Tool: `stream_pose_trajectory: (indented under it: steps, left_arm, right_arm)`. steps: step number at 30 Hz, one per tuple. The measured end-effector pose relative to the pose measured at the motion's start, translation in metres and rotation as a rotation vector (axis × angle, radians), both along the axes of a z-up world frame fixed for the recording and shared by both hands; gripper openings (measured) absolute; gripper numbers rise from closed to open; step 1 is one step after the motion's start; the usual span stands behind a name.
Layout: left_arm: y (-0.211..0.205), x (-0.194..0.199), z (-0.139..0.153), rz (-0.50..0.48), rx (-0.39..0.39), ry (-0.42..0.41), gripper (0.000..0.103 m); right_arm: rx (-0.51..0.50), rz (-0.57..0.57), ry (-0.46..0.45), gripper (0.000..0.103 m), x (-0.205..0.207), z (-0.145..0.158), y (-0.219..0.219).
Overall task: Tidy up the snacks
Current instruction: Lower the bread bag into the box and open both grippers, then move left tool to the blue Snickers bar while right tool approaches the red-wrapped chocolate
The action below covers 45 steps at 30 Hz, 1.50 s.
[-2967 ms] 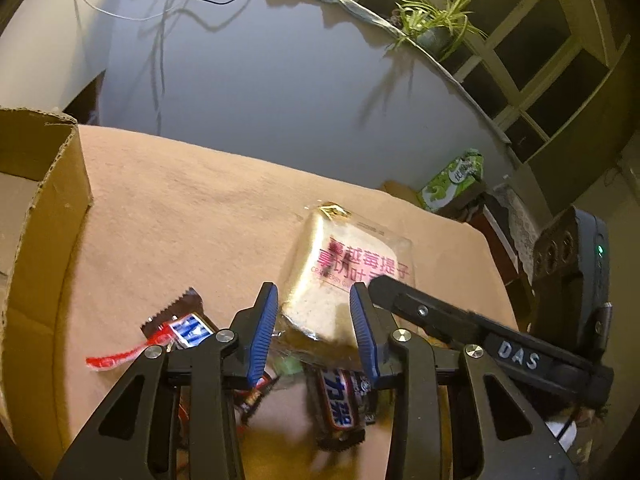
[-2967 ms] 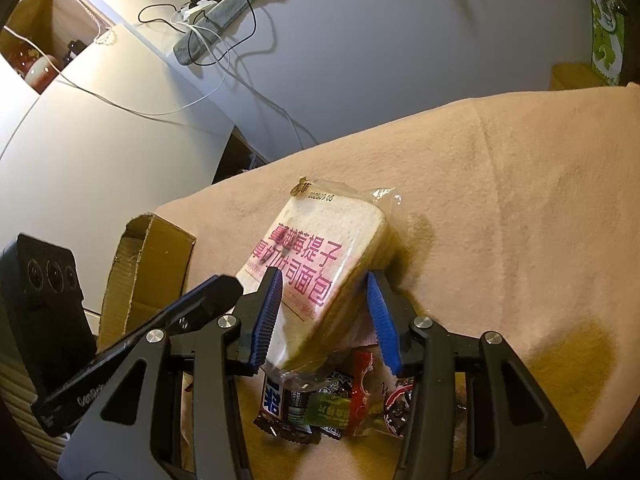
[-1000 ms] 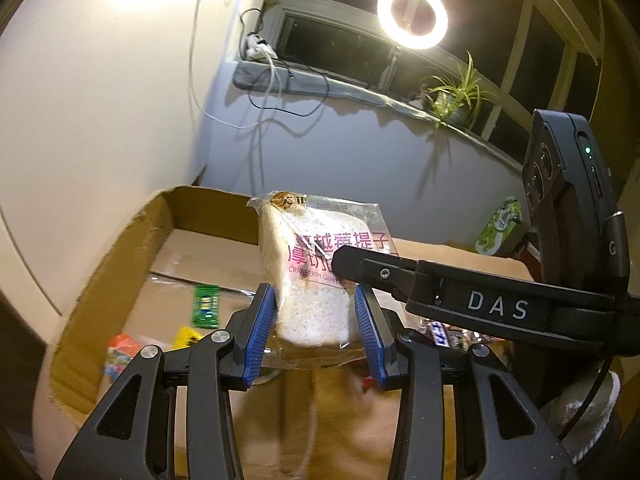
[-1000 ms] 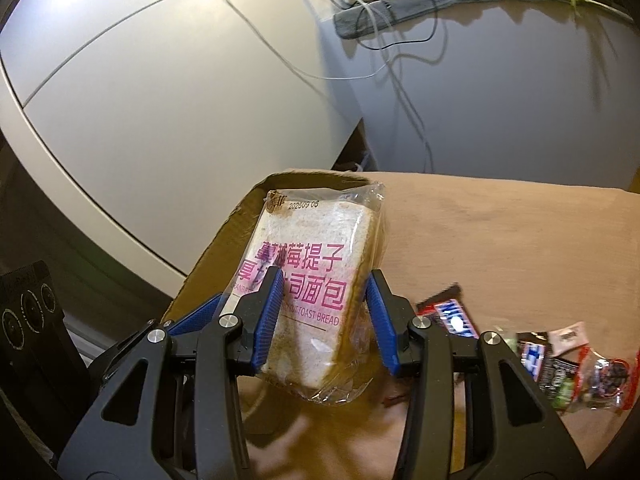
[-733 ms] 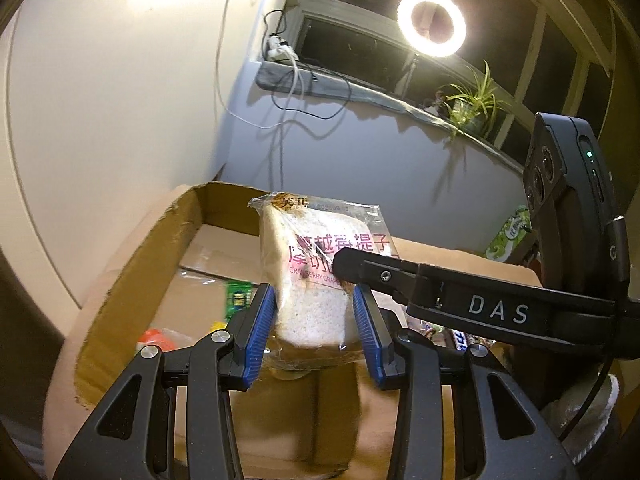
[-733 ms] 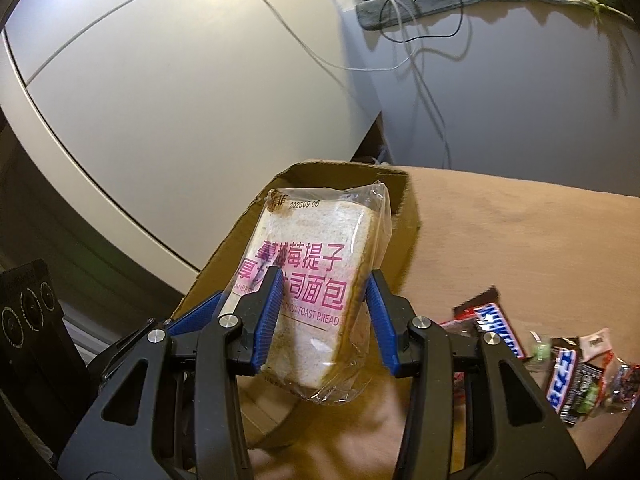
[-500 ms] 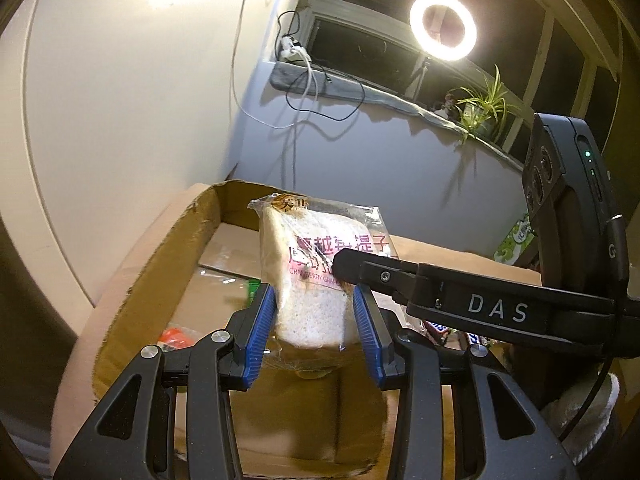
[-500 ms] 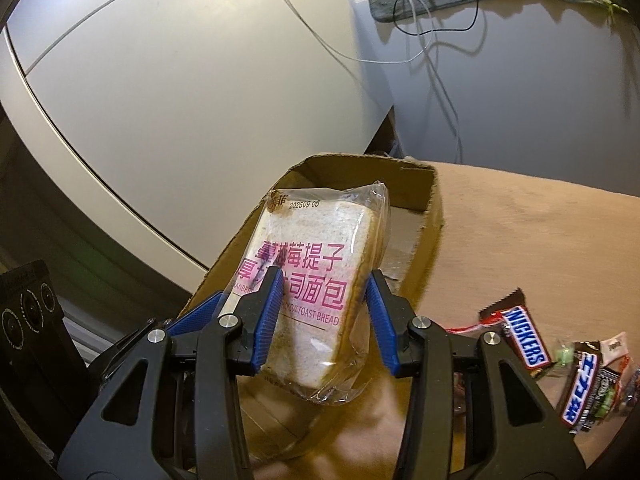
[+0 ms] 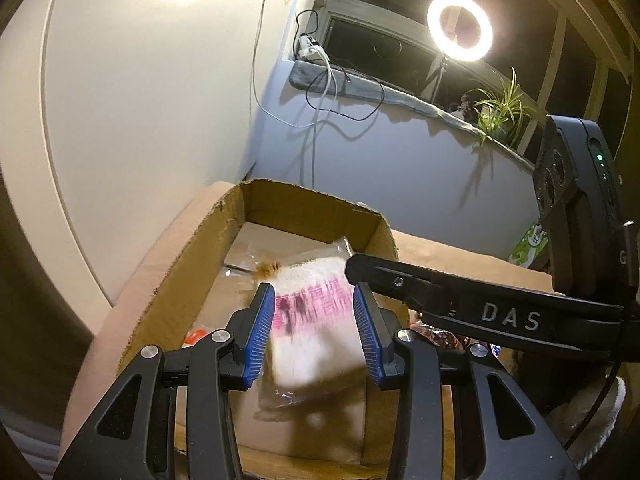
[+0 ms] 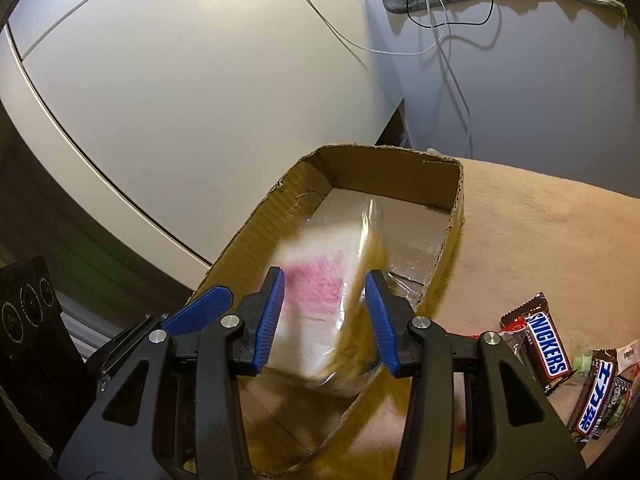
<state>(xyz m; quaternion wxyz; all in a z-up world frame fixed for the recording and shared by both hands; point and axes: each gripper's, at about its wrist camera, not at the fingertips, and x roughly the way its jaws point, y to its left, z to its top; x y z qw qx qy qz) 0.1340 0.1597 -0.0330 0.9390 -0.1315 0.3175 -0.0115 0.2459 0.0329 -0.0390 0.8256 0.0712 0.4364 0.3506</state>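
Observation:
A clear bag of toast bread with pink lettering (image 9: 316,332) hangs blurred and tilted over the open cardboard box (image 9: 312,196). My left gripper (image 9: 311,292) has its blue pads against the bag's two sides. The right gripper's black finger (image 9: 400,280) reaches in at the bag's upper right. In the right wrist view the bread (image 10: 316,292) leans to the right, crust side down, between the pads of my right gripper (image 10: 324,276), low over the box (image 10: 384,150). Both pairs of jaws stand at the bag's width.
A Snickers bar (image 10: 546,344) and several small wrapped sweets (image 10: 596,400) lie on the tan tablecloth (image 10: 540,240) right of the box. A red-orange packet (image 9: 196,336) lies inside the box. White wall and cables stand behind; a ring light (image 9: 459,27) shines above.
The bread has slid lower between both pairs of pads, tipped over and gone blurred. Both grippers have carried it from the table to over the box; jaw widths look unchanged.

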Motion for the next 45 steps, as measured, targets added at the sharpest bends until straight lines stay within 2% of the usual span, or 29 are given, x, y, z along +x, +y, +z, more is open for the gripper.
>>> stream_pose_trajectory:
  steps: [11, 21, 27, 33, 39, 45]
  left_arm:
    - [0.000, -0.001, 0.000, 0.002, 0.000, -0.002, 0.038]
    - [-0.028, 0.005, 0.007, -0.064, 0.005, -0.012, 0.038]
    - [-0.059, 0.008, 0.009, -0.138, 0.014, -0.008, 0.038]
    - [-0.095, 0.012, 0.005, -0.208, 0.026, 0.011, 0.038]
    - [-0.134, 0.019, -0.007, -0.278, 0.056, 0.056, 0.038]
    - [-0.170, 0.029, -0.022, -0.343, 0.082, 0.111, 0.038]
  right_arm:
    - [-0.023, -0.019, -0.031, 0.045, -0.004, 0.006, -0.012]
    - [-0.083, -0.068, -0.087, 0.045, -0.005, 0.016, -0.049]
    - [-0.118, -0.127, -0.100, 0.045, -0.008, 0.018, -0.095]
    - [-0.166, -0.165, -0.102, 0.045, -0.015, 0.006, -0.141]
    - [-0.197, -0.196, -0.080, 0.045, -0.023, -0.008, -0.191]
    - [-0.245, -0.211, -0.070, 0.045, -0.030, -0.024, -0.221]
